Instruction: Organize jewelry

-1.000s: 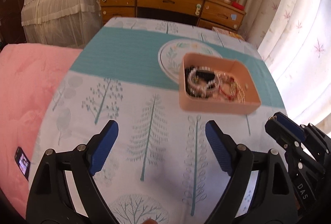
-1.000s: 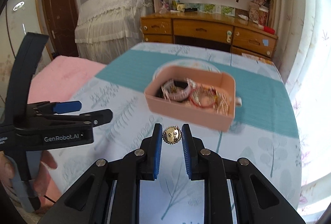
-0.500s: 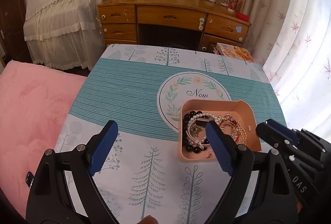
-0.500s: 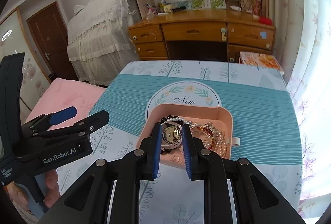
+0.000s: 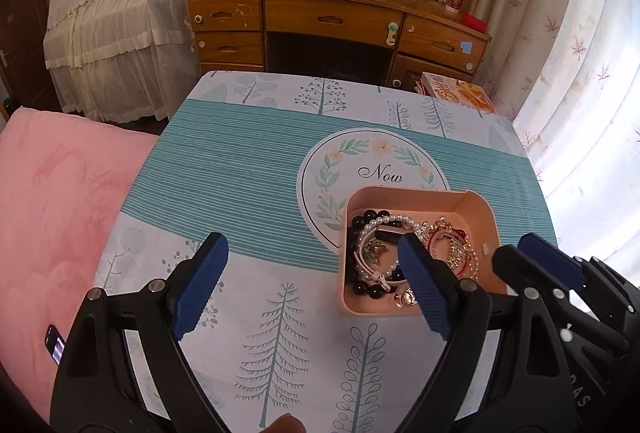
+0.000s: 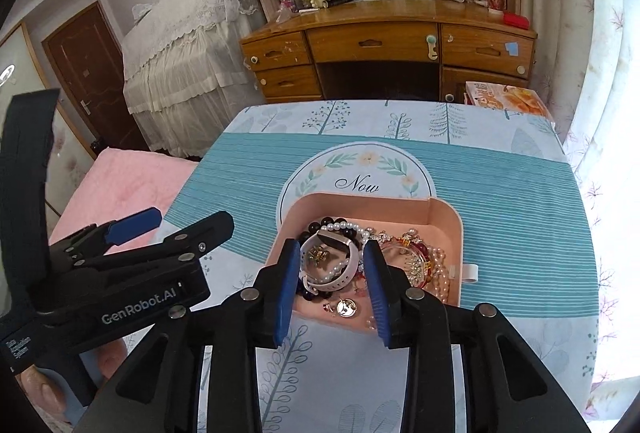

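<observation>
A pink box (image 5: 416, 192) (image 6: 360, 198) sits on the tablecloth, holding pearl and black bead bracelets, a white watch band (image 6: 340, 279) and red bracelets. A round gold brooch (image 6: 346, 307) (image 5: 407, 298) lies loose near the box's front wall. My right gripper (image 6: 331, 257) hovers over the box's front half; its jaws are opening and nothing is pinched between them. My left gripper (image 5: 312, 265) is held wide open and empty over the cloth, with its right finger in front of the box. Each gripper also shows in the other's view: the left gripper (image 6: 160, 229) and the right gripper (image 5: 540, 265).
The tablecloth (image 5: 240, 169) has a teal striped band and a round "Now" motif. A pink blanket (image 5: 60, 201) lies to the left with a small phone (image 5: 55, 345) on it. Beyond the table are a wooden desk (image 5: 336, 21), a printed box (image 5: 456, 91) and curtains at right.
Both grippers have come in over the pink box. The right jaws have parted, and the gold brooch they held now lies in the box.
</observation>
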`<action>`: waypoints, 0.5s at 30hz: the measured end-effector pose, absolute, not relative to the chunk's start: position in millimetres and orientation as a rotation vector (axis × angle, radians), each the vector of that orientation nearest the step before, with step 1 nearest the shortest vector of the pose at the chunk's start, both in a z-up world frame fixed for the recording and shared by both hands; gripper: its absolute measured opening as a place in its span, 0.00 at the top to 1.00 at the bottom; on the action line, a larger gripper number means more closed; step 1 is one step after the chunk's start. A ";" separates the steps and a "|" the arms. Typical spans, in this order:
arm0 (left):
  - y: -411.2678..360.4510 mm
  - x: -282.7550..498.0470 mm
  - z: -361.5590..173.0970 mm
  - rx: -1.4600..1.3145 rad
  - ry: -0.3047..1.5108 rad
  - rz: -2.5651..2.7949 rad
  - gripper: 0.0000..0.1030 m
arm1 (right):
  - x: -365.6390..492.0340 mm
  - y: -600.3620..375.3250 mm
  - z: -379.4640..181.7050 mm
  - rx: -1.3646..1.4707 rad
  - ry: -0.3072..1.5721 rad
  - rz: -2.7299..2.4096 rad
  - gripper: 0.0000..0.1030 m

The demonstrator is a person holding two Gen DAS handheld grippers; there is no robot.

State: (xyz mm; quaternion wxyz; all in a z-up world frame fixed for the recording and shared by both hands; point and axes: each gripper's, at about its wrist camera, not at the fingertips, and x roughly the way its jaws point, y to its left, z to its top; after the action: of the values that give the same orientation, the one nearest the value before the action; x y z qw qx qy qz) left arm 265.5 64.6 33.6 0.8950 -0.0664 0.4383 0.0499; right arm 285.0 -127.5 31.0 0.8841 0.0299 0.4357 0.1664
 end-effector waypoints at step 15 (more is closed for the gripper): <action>41.3 168.2 54.9 -0.069 0.854 0.087 0.17 | 170.9 -166.8 79.4 0.093 0.760 0.268 0.65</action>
State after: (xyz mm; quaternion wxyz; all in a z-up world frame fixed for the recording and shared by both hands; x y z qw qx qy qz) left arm 168.2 41.3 54.9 0.9088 -0.0332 0.4137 0.0423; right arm 170.9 -166.8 79.4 0.9188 0.0453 0.3698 0.1303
